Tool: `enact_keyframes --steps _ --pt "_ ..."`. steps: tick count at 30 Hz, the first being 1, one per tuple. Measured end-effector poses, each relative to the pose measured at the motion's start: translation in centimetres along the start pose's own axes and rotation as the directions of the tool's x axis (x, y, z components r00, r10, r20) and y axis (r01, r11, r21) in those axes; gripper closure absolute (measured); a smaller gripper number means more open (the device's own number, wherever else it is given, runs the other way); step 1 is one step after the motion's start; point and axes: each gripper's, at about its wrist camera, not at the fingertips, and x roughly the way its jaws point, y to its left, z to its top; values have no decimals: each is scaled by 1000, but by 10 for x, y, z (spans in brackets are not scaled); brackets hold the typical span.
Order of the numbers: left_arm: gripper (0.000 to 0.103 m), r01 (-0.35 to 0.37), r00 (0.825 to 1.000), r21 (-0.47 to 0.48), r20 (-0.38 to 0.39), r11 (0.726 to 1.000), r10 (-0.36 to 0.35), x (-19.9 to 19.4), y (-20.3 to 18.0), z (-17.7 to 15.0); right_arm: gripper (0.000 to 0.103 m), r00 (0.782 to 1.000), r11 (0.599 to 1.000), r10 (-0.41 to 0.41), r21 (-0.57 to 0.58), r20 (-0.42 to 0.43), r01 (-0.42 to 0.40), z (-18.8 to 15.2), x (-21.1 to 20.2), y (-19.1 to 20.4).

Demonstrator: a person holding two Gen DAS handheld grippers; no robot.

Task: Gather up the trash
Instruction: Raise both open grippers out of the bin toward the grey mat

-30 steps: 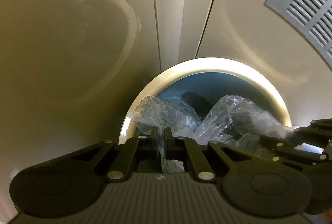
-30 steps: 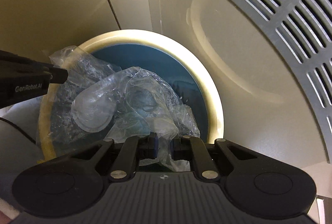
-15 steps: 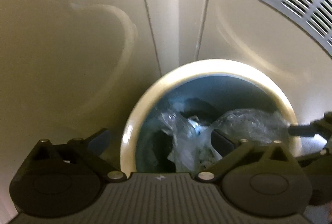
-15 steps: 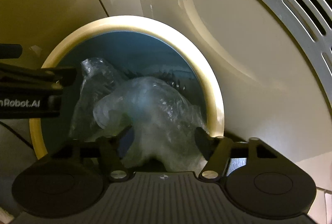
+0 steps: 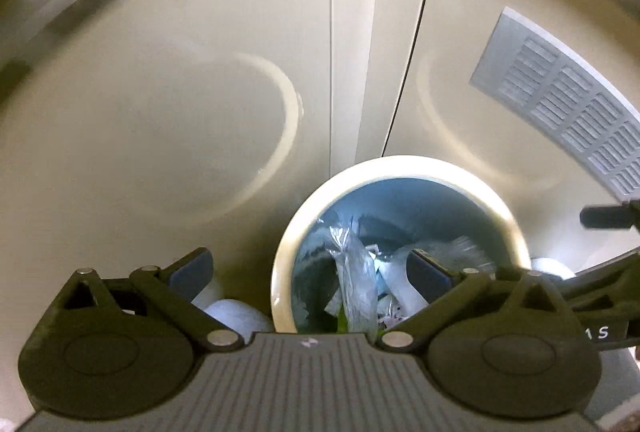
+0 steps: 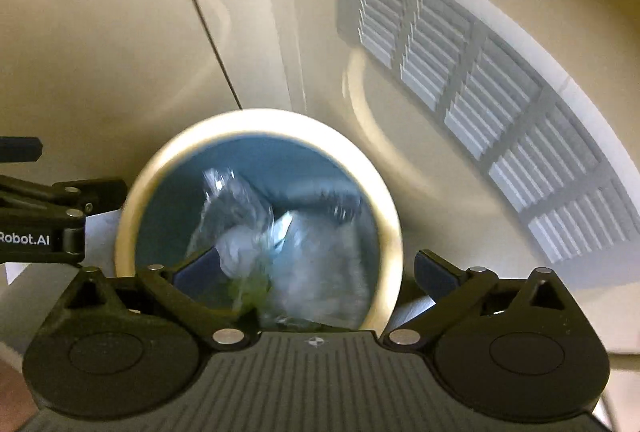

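Gaping wide and empty, each tool (image 5: 310, 266) (image 6: 316, 270) hangs above the bin (image 5: 516, 232), right jaws just spread.

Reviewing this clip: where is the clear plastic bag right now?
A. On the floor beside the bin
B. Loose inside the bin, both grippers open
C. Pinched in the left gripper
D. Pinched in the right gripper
B: the bag lies inside the bin, while the left gripper and right gripper both stand wide open with nothing pressed between their pads.
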Motion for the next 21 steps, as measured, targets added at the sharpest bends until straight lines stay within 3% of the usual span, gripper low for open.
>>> enact_keyframes --steps 6,13,21 --pt "0 15 999 -10 43 1000 -15 -36 1 -8 0 997 997 -3 -71 78 9 -13 -44 4" --pt "0 19 996 -7 86 1000 -18 -66 3 -16 0 987 999 3 -37 158 3 -26 -70 0" --pt "0 -24 986 -42 163 999 31 -107 13 -19 0 947 997 33 -76 318 -9 -46 -108 6"
